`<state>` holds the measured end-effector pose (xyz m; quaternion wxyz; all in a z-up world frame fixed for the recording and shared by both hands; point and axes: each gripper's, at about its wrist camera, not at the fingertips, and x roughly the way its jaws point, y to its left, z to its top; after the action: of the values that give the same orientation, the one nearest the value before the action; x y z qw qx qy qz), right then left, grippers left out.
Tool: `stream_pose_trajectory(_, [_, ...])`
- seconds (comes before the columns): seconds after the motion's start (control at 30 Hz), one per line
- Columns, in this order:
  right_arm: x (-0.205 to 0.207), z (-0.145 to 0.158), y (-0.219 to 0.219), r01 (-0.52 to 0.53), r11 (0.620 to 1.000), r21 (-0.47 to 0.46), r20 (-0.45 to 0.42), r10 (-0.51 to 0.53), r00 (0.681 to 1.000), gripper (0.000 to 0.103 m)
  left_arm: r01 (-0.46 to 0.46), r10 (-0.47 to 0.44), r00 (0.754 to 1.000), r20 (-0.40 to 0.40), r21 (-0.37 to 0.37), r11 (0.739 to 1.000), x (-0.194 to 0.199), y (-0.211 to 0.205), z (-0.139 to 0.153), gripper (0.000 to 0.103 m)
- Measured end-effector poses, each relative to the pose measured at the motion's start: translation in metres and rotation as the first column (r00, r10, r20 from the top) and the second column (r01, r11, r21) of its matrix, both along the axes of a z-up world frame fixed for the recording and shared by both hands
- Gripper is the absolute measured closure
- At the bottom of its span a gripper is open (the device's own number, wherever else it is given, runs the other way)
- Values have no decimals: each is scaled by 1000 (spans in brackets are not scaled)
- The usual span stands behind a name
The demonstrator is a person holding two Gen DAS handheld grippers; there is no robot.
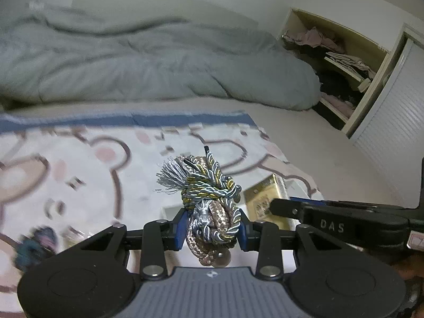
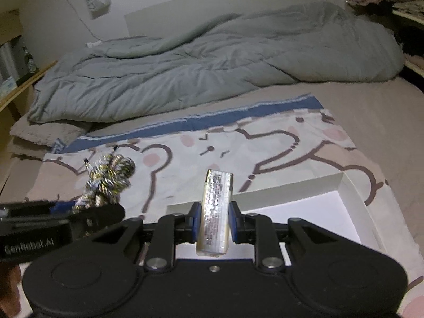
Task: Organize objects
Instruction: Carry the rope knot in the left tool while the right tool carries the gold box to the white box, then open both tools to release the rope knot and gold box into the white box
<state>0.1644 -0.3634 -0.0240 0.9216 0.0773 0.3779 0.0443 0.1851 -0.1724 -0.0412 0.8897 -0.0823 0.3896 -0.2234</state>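
Observation:
In the left wrist view my left gripper [image 1: 212,225] is shut on a bundle of twisted cords [image 1: 209,185], blue, gold and rose-coloured, with a frayed tassel sticking out to the left. My right gripper [image 2: 214,220] is shut on a flat yellowish packet [image 2: 216,198] in shiny wrap, held upright. Both grippers hover side by side over the near part of a white open box [image 2: 344,198] that lies on the bed. From the right wrist view the cord bundle [image 2: 108,180] shows at the left; from the left wrist view the packet [image 1: 265,196] shows at the right.
The box lies on a bear-print blanket [image 2: 265,143] with a blue border. A rumpled grey duvet [image 2: 212,61] fills the far half of the bed. An open wardrobe [image 1: 341,63] with folded clothes stands at the right. A dark fuzzy object [image 1: 34,246] lies at the left.

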Motion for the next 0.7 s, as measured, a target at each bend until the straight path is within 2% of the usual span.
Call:
stream_pose_trajectory(0.13, [12,-17,-7,7,1000,2,-44,-6,999,80,11,-13,997,-78,-17,1000,12,-10,-30,65])
stream_pose_trajectory(0.37, [29,-44,-9,-20,1000,12,-118,21,993,80,19,-19,992,-124,-6,1000,26,-19,-62,65])
stream_pose_trajectory(0.5, [37,-56,-8,-17,1000,12,-153,19,988,80,14,-9,990,-143,34,999,31,-21,-77,64])
stream_pose_trajectory(0.53, [39,-58,-8,-16,1000,13,-161,18,987,80,13,-7,989,-150,42,999,32,-22,-80,63])
stream_pose_trajectory(0.7, [45,-68,-6,-34,999,28,-176,39,984,80,23,-19,988,-154,22,1000,33,-22,-82,46])
